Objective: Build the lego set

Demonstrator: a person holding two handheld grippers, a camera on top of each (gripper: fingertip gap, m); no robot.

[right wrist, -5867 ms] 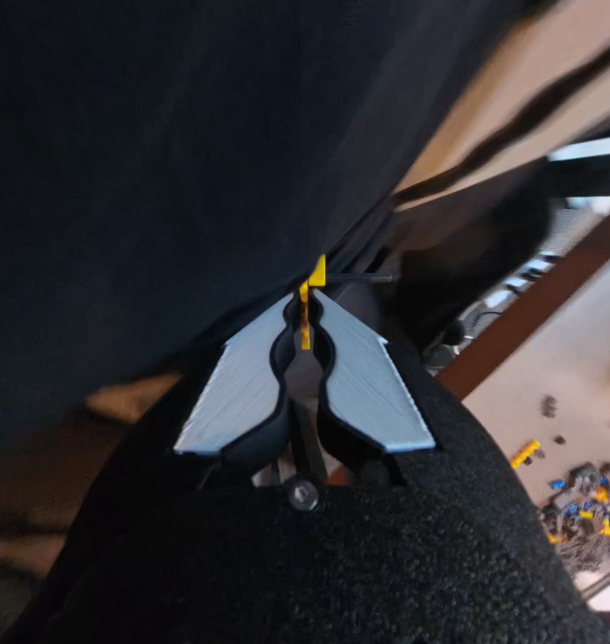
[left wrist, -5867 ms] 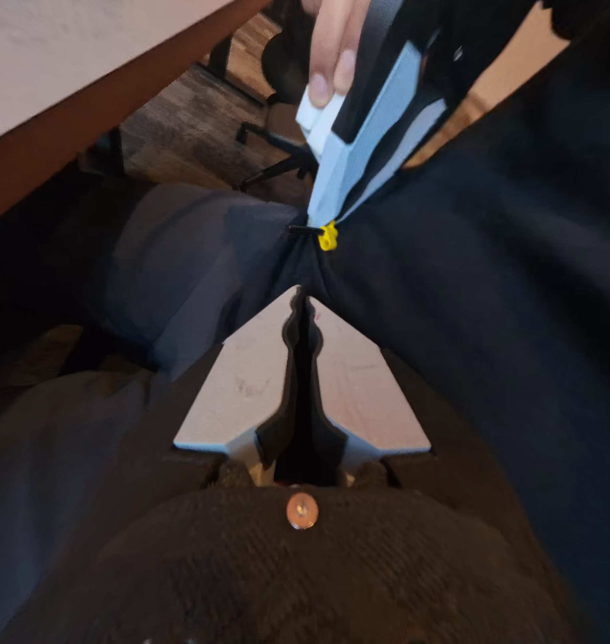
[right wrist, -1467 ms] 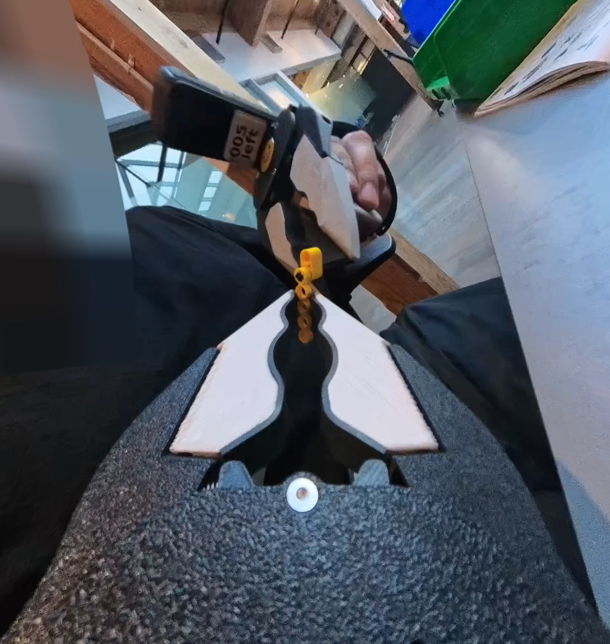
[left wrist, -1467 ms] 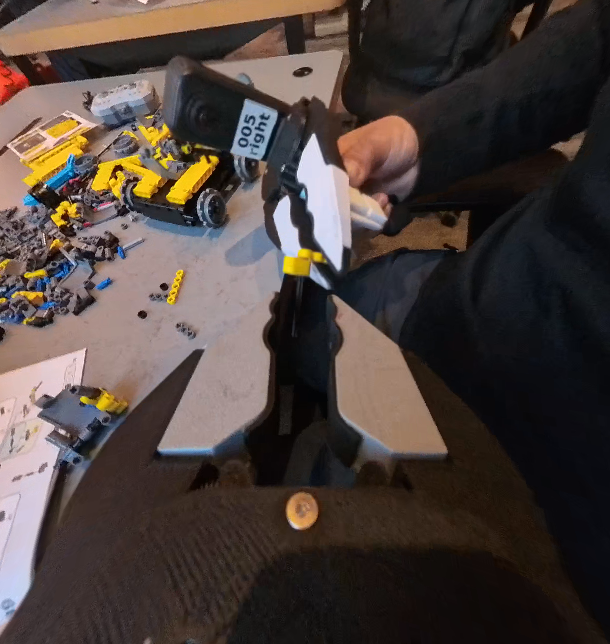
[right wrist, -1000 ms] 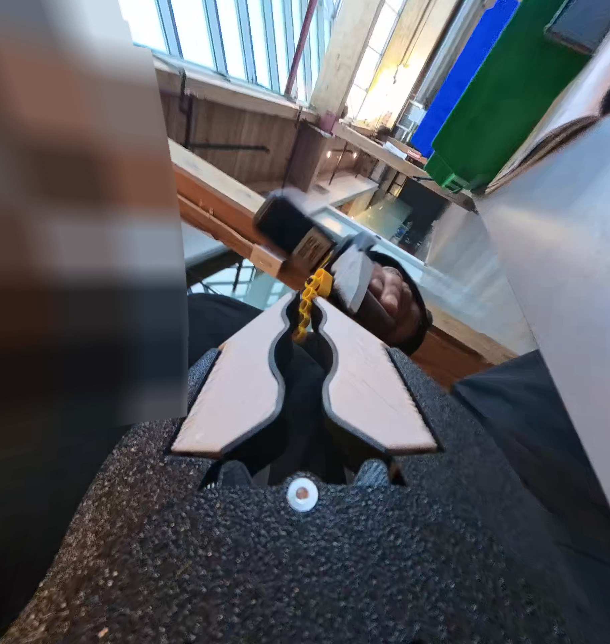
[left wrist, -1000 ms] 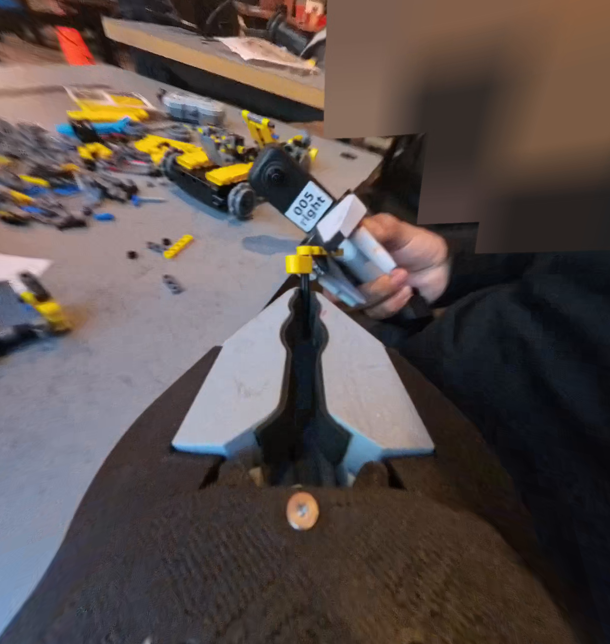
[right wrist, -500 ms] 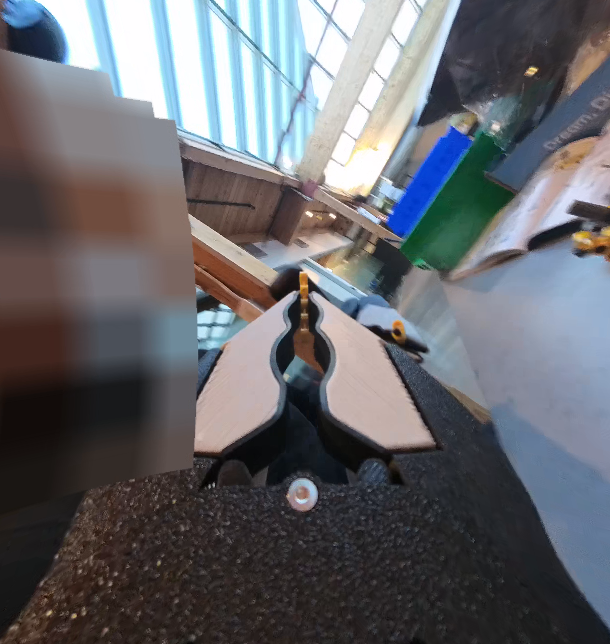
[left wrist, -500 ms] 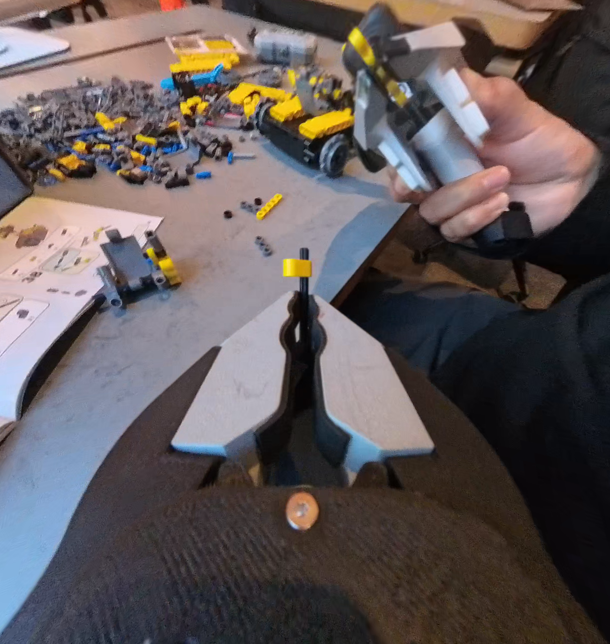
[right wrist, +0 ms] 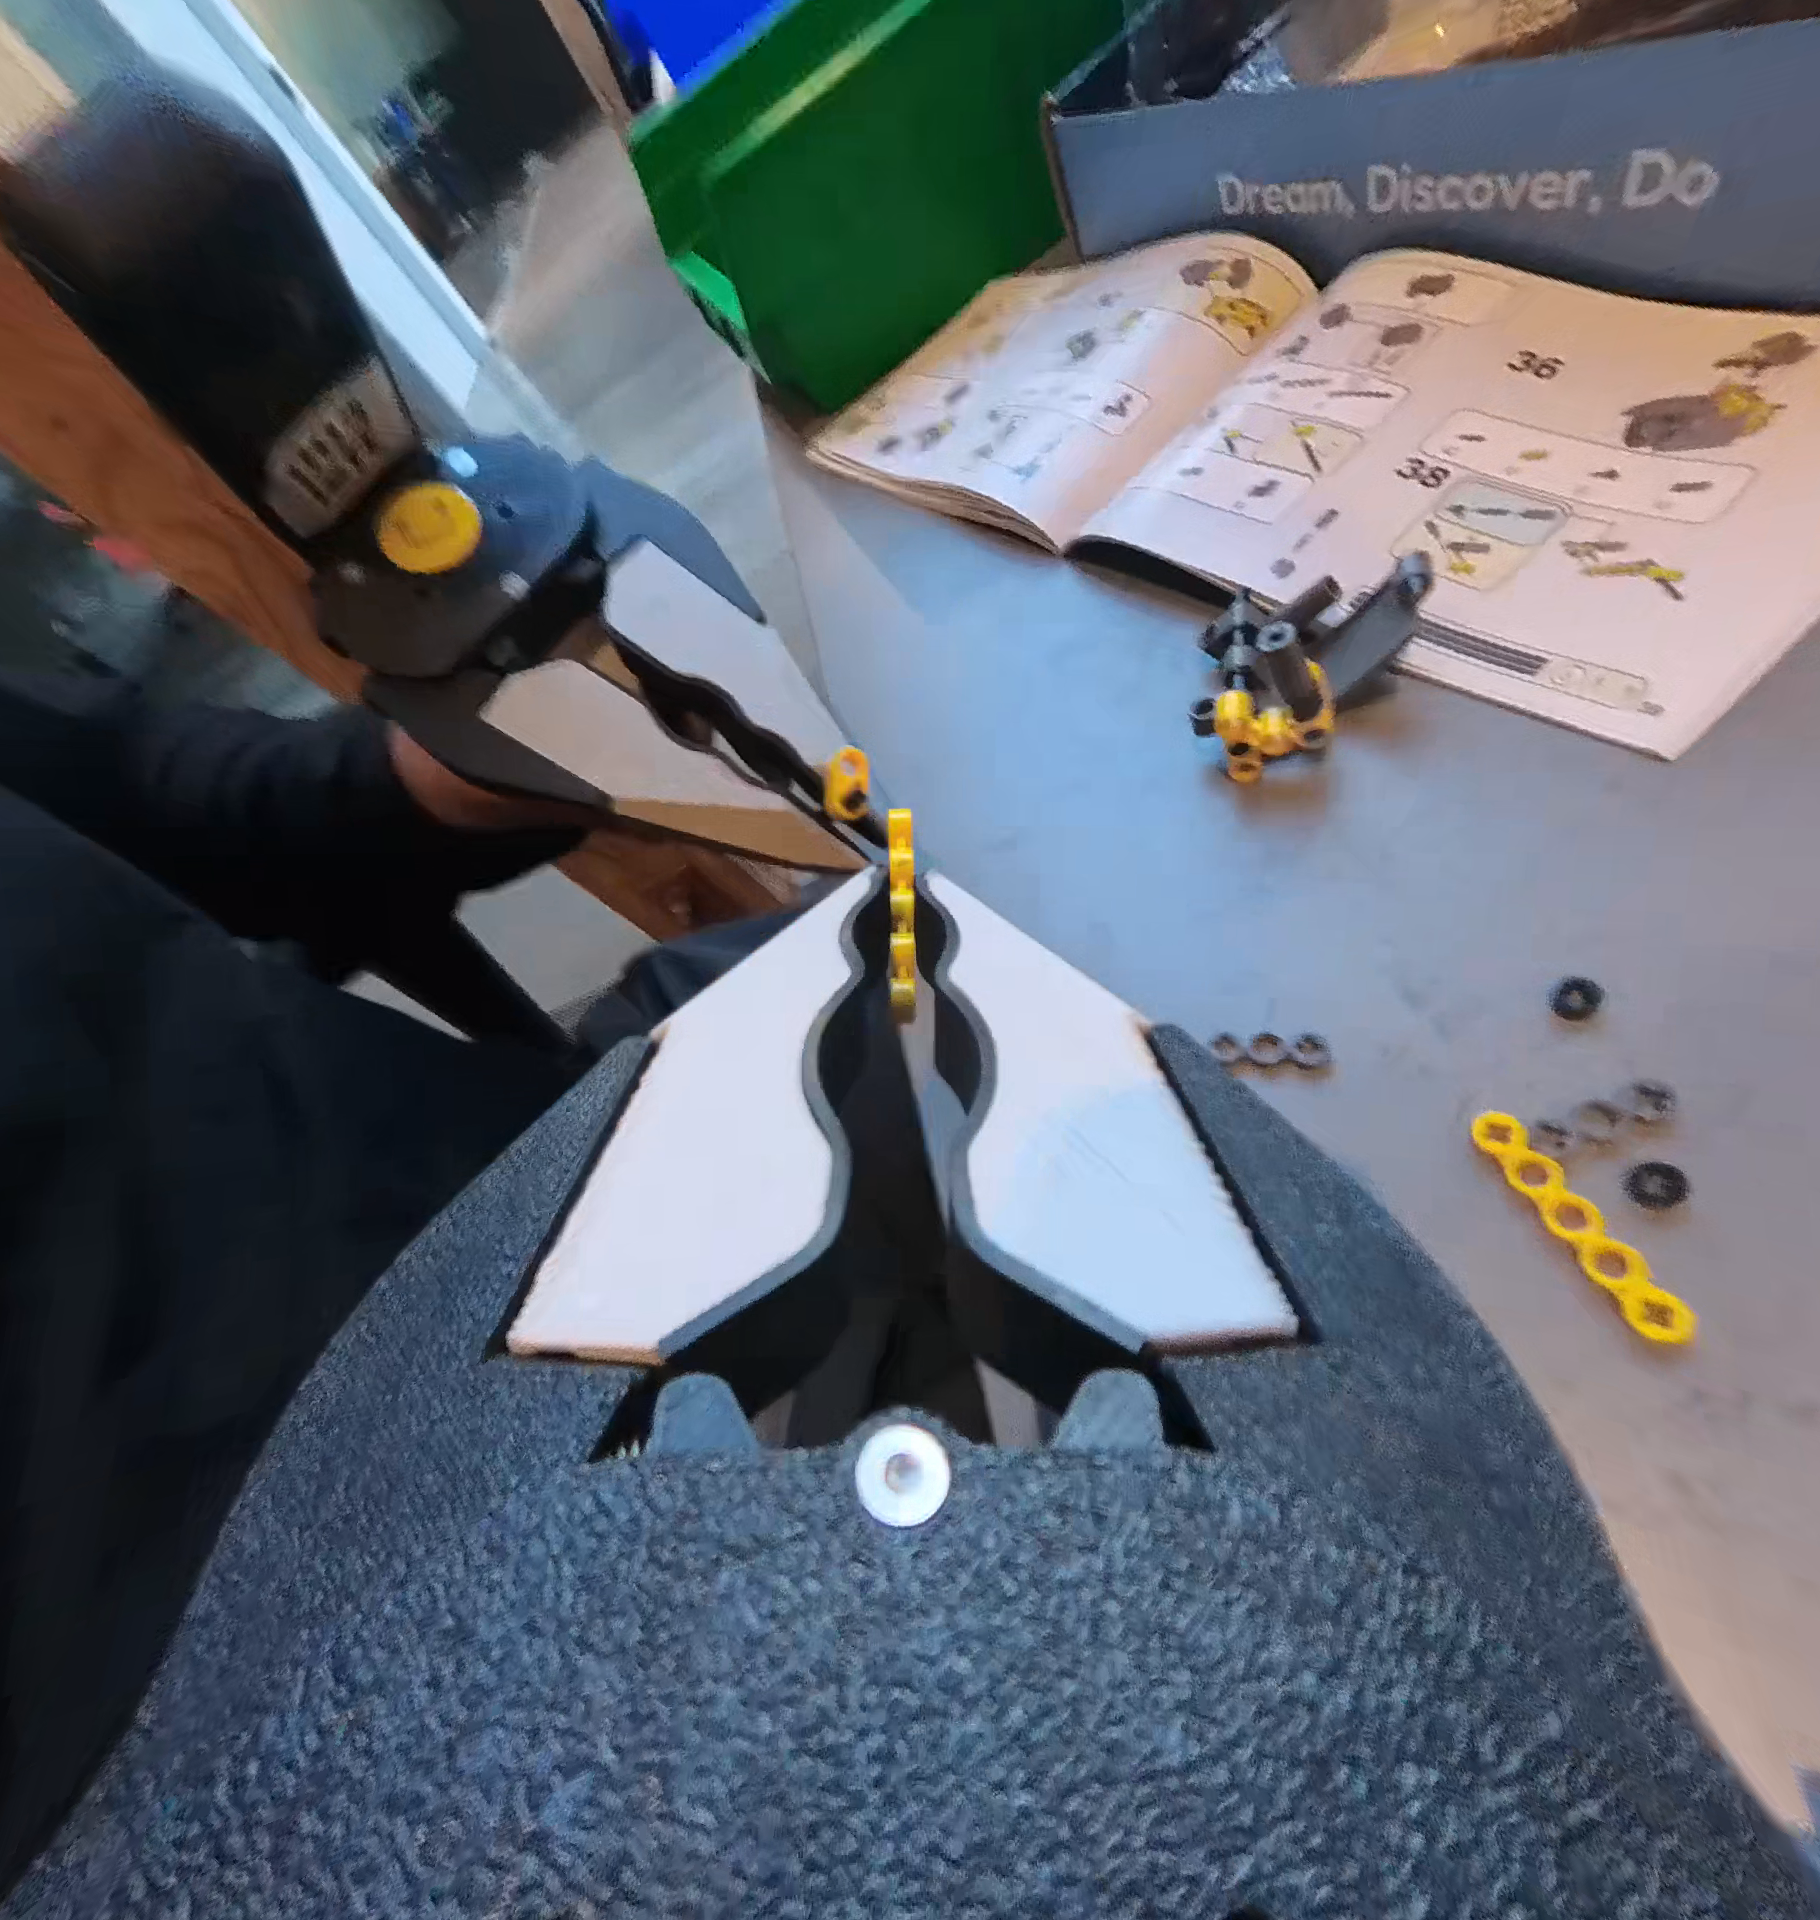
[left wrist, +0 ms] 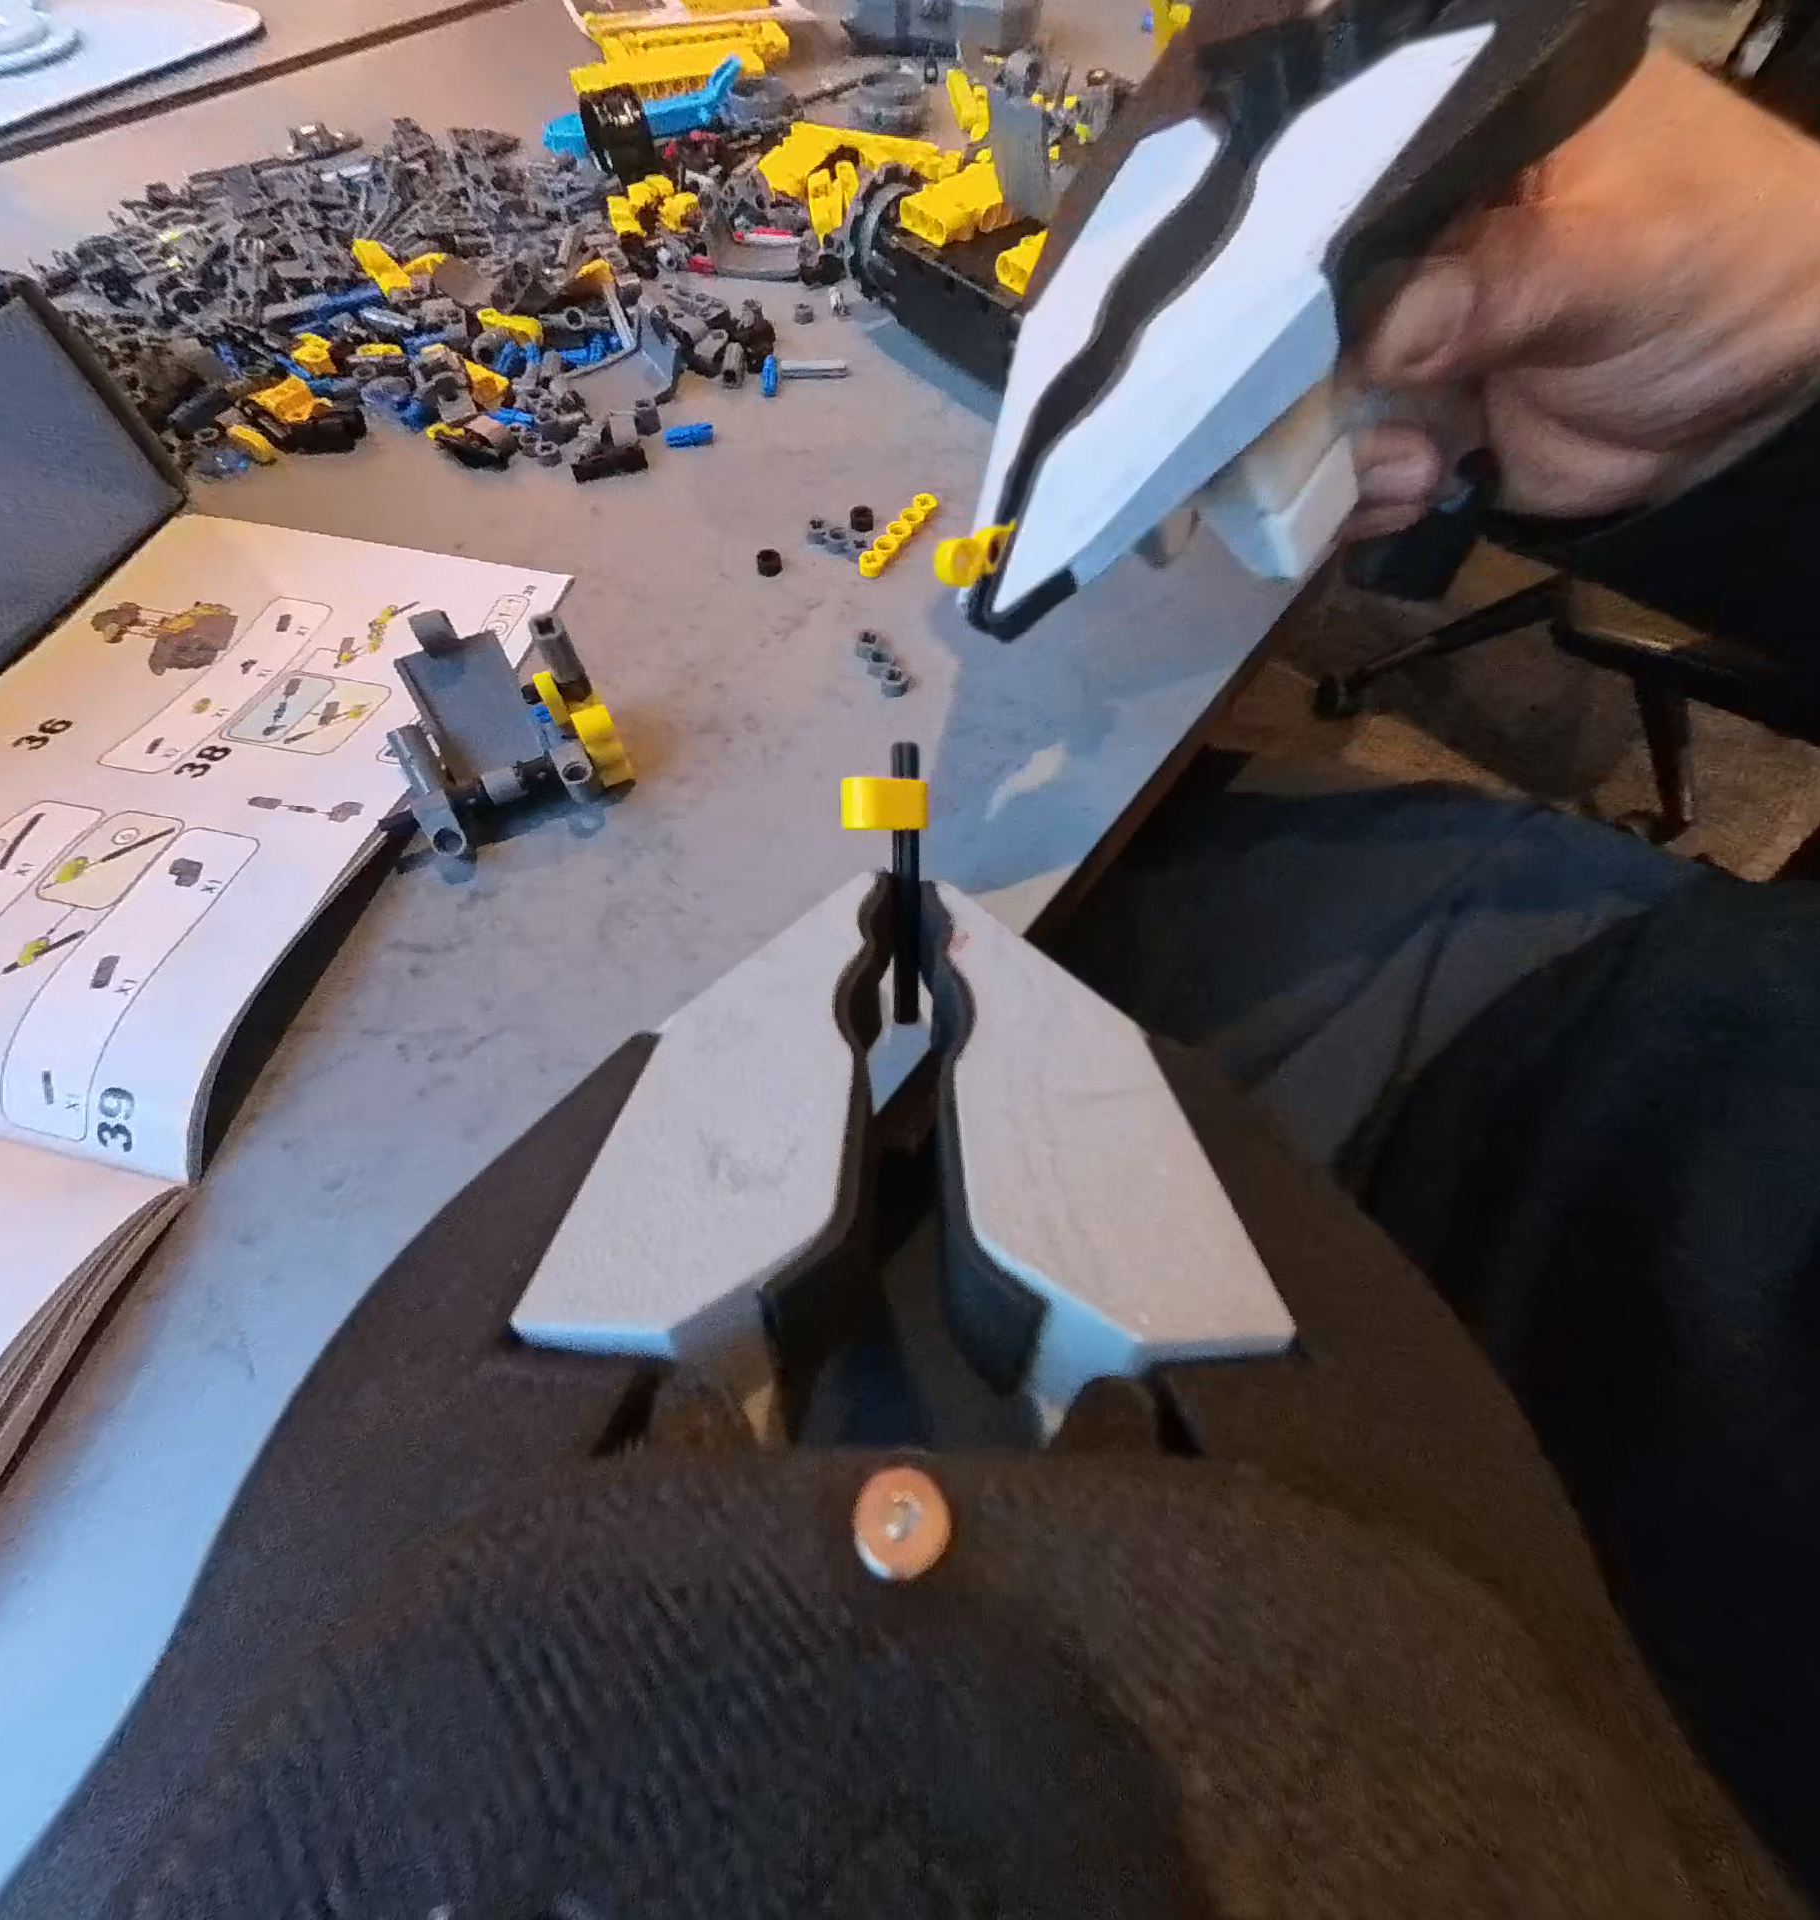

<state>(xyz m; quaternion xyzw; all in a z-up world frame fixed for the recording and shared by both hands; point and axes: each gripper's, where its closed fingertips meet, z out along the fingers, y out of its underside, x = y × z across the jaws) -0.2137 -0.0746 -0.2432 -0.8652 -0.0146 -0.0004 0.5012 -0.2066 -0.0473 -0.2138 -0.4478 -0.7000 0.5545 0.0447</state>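
Grey table [left wrist: 573,966] carries an open booklet [left wrist: 137,790] at left and loose bricks. Left hand-held gripper [left wrist: 901,894] is closed on a black axle [left wrist: 904,935], upright, with a yellow bush [left wrist: 882,803]. Right hand-held gripper [right wrist: 901,894], close beside it, pinches a yellow beam [right wrist: 900,914].

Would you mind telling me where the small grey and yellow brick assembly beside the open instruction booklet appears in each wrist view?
Left wrist view: the grey and yellow assembly lies left of centre, on the grey table, touching the booklet's right edge.
Right wrist view: the same assembly sits upper right, at the booklet's near edge.
Shared landmark: the open instruction booklet.
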